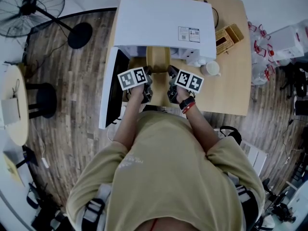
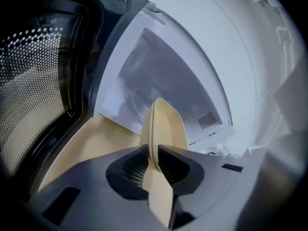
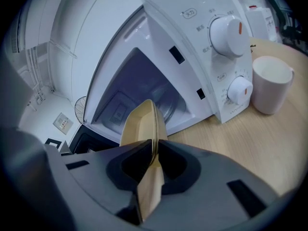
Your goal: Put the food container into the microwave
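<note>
A beige food container (image 1: 158, 60) is held between both grippers just in front of the white microwave (image 1: 163, 20), whose door (image 1: 111, 88) stands swung open to the left. My left gripper (image 1: 148, 72) is shut on the container's left rim (image 2: 166, 129). My right gripper (image 1: 169, 72) is shut on its right rim (image 3: 142, 121). In the left gripper view the left gripper (image 2: 155, 160) faces the white cavity (image 2: 159, 81). From the right gripper (image 3: 155, 155) the container's far end points at the cavity opening (image 3: 139, 85).
A white cup (image 3: 270, 83) stands on the wooden table (image 1: 231, 90) right of the microwave's knobs (image 3: 226, 32). A wooden box (image 1: 226, 38) lies further right. On the floor to the left are a fan (image 1: 33, 6) and a black stool (image 1: 43, 100).
</note>
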A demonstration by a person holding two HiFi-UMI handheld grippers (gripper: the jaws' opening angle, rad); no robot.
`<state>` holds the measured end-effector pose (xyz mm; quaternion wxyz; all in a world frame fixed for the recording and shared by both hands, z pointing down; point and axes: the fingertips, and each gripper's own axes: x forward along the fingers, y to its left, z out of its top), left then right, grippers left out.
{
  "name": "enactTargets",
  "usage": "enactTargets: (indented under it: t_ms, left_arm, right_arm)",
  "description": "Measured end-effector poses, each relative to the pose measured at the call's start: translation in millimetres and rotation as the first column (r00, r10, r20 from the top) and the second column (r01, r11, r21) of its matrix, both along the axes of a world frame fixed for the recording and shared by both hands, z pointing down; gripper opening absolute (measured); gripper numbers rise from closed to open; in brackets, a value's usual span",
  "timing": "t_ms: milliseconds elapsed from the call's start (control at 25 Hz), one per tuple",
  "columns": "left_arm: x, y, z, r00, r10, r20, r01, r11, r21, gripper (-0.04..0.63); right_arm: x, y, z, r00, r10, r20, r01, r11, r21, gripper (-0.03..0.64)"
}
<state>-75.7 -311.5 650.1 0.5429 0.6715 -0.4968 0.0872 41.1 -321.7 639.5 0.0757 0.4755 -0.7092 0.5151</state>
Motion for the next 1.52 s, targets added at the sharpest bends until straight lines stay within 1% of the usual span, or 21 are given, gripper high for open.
enactTargets:
  t_ms: [160,360,800,880,1000,1160,1400,1520]
  left_arm:
    - [-3.1,-9.3,2.0,1.000,0.012,0.006,-0.012,1.000,0.000,0.060]
    - [-5.5,-22.6,4.0,1.000,0.021,0.013,-0.021,1.000,0.005,0.060]
    - [-6.9,-46.2,7.3,0.999,0.031,0.016,-0.031,0.999,0.007,0.060]
    - [-7.0,-48.9,7.8,0.999,0.042,0.031,-0.042,0.999,0.014,0.060]
    - [-6.0,-55.3,5.7,0.997,0.055,0.059,-0.058,0.997,0.045,0.060]
    - [-5.5,-63.9,4.1,0.998,0.040,0.042,-0.042,0.997,0.068,0.060]
    - [-8.0,-75.1,4.6,0.999,0.027,0.032,-0.029,0.997,0.069,0.060]
    - [-8.6,-82.2,5.5,1.000,0.010,0.014,-0.011,0.997,0.073,0.060]
  right_arm:
    - [-3.7,-9.0,3.2,1.000,0.003,-0.006,-0.003,1.000,-0.001,0.056]
    - [-7.6,-22.5,2.3,0.998,-0.011,-0.058,0.013,0.999,0.030,0.055]
    - [-9.0,-46.2,4.9,0.998,0.007,-0.057,-0.006,1.000,0.029,0.055]
    - [-9.4,-48.7,5.4,0.998,0.007,-0.060,-0.006,1.000,0.029,0.055]
    - [-8.6,-53.7,6.4,0.998,0.014,-0.062,-0.013,0.999,0.032,0.055]
    - [-7.6,-61.0,6.7,0.998,0.025,-0.058,-0.022,0.999,0.045,0.055]
    - [-9.5,-72.5,6.0,0.998,0.025,-0.054,-0.023,0.998,0.055,0.056]
    - [-10.0,-80.8,4.2,0.999,0.031,-0.038,-0.028,0.997,0.073,0.056]
